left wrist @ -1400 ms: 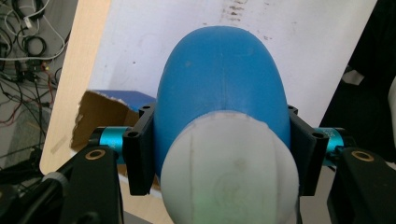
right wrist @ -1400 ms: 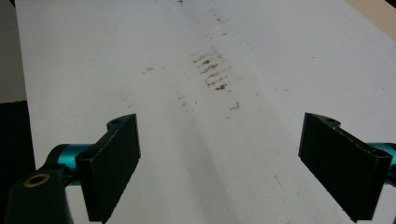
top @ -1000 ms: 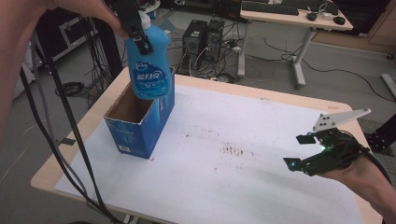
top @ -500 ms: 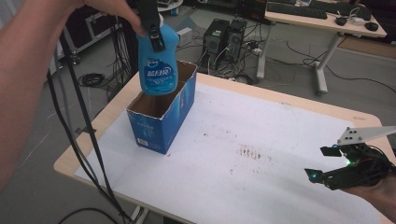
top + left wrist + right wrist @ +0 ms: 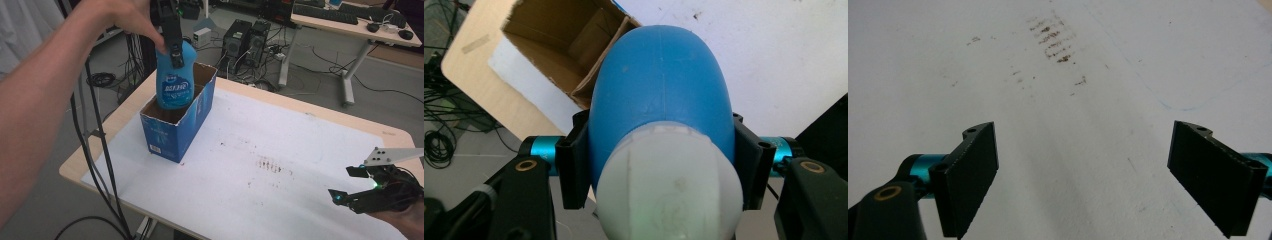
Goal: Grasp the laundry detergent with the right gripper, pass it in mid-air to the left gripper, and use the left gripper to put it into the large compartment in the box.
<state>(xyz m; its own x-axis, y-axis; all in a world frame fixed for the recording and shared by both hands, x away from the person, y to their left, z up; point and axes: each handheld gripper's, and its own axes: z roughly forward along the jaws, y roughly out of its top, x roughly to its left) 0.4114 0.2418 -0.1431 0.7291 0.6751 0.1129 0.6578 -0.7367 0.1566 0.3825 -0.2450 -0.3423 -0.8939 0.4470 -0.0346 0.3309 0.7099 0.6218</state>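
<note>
Nearest the person, the right tool (image 5: 372, 187) hovers low over the white sheet on the tabletop (image 5: 280, 165), its jaws spread wide with nothing between them, well apart from everything else. Farther off, the left tool (image 5: 172, 37) is clenched on the shoulder of a blue bottle (image 5: 174, 82), just below its white cap (image 5: 669, 185); in the left gripper view the two black pads press the blue plastic from either side. The bottle hangs upright with its lower part already inside the open top of the blue cardboard box (image 5: 177, 122), which stands near the tabletop's far left edge. The bottle is probably smooth, slightly yielding plastic and, if full, fairly heavy, so it could slip downward through a loose pinch; the narrow shoulder under the cap looks like the soundest place to hold it. The box is likely light and thin-walled, so a knock from the bottle might shift or tip it.
</note>
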